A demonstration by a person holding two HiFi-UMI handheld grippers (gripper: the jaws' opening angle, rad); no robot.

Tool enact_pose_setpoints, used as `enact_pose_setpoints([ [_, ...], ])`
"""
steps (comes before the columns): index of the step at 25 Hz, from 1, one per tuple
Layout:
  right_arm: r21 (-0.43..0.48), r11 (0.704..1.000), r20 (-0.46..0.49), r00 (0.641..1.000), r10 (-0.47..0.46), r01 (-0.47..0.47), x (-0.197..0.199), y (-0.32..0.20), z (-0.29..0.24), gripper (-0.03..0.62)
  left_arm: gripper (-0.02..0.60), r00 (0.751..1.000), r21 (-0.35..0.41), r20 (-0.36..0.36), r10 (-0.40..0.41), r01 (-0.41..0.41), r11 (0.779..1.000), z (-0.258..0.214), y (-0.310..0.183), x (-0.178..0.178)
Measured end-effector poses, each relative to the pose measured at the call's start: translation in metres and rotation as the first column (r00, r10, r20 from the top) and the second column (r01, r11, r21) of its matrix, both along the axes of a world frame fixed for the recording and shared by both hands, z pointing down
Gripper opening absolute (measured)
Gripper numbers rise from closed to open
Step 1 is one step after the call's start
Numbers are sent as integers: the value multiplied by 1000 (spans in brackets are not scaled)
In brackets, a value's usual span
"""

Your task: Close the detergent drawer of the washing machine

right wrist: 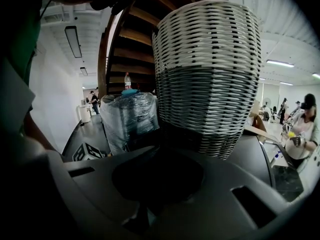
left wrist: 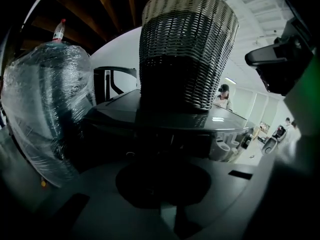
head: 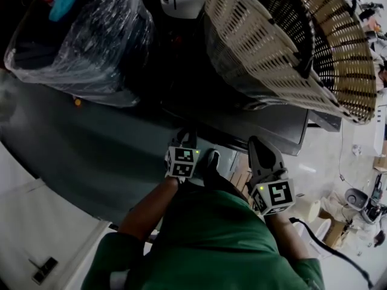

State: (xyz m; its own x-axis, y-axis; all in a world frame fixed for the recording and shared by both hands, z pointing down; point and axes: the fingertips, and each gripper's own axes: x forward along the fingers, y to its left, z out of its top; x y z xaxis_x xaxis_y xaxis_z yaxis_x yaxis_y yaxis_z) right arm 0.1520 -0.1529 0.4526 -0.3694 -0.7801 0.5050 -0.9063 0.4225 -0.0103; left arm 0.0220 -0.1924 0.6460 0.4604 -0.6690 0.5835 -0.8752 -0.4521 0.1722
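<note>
Approaching the open detergent drawer, which is projecting from the washing machine front.
Left gripper and right gripper are hovering closed and empty; the drawer, probably light, rigid plastic, is calling for a flat push on its front.

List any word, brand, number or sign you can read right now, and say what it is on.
No text can be read in any view.
bottle: it has a red label, but the print is too small to read.
marker cube and second cube: these show only black-and-white square patterns, with no letters or digits.
</note>
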Motion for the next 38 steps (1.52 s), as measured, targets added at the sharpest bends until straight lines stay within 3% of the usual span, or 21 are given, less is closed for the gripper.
enact_pose_setpoints([
  [4, -32, 999, -1, 1000, -12, 12, 2, -8, 6, 23, 29, 1000, 20, 12, 2, -3, 1000, 0, -1, 1],
  [12, 7, 999, 26, 999, -47, 47, -5, -33, 9, 23, 29, 1000, 15, 22, -6, 5, 1000, 2, -4, 1],
  [20, -67, 996, 1, 998, -66, 66, -3, -42, 21, 23, 29, 1000, 31, 20, 16, -17, 999, 1, -6, 1],
  [23, -30, 997, 20, 997, -71, 71, -6, -51, 18, 23, 29, 1000, 30, 16, 21, -21, 999, 1, -8, 3],
  [38, -38, 995, 27, 996, -86, 87, -17, -50, 17, 23, 29, 998, 3, -6, 57, -57, 998, 4, -10, 3],
])
